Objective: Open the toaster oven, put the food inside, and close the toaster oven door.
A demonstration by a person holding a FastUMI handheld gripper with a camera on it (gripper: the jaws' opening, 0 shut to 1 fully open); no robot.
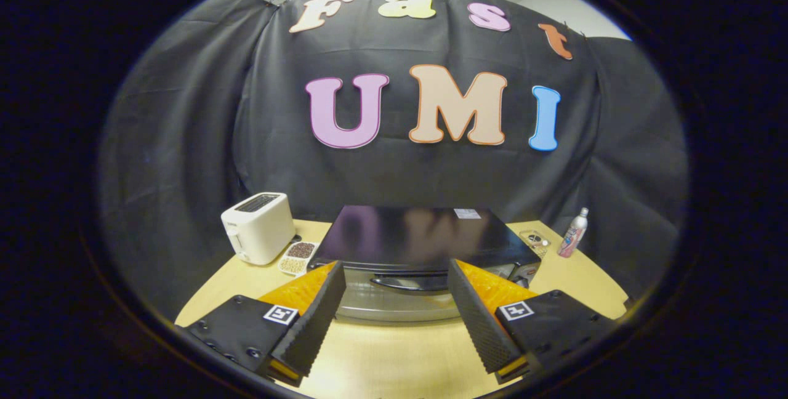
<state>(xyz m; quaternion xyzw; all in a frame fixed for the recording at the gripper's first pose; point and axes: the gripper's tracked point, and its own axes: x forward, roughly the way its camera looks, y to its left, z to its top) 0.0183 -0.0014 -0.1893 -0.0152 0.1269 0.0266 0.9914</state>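
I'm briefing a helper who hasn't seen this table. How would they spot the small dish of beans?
Find the black toaster oven ahead of the open tongs. Between it and the white toaster lies the small dish of beans: low, white, with two compartments, dark beans behind pale ones.

The toaster oven has a glossy dark top that mirrors the wall, and its closed door looks like brushed metal with a smooth dark handle. The worktop is pale wood-grain laminate, faintly shiny. At its left edge the toaster is smooth cream plastic. The claw, held open, has ribbed, matt pads. Behind hangs matt black cloth.
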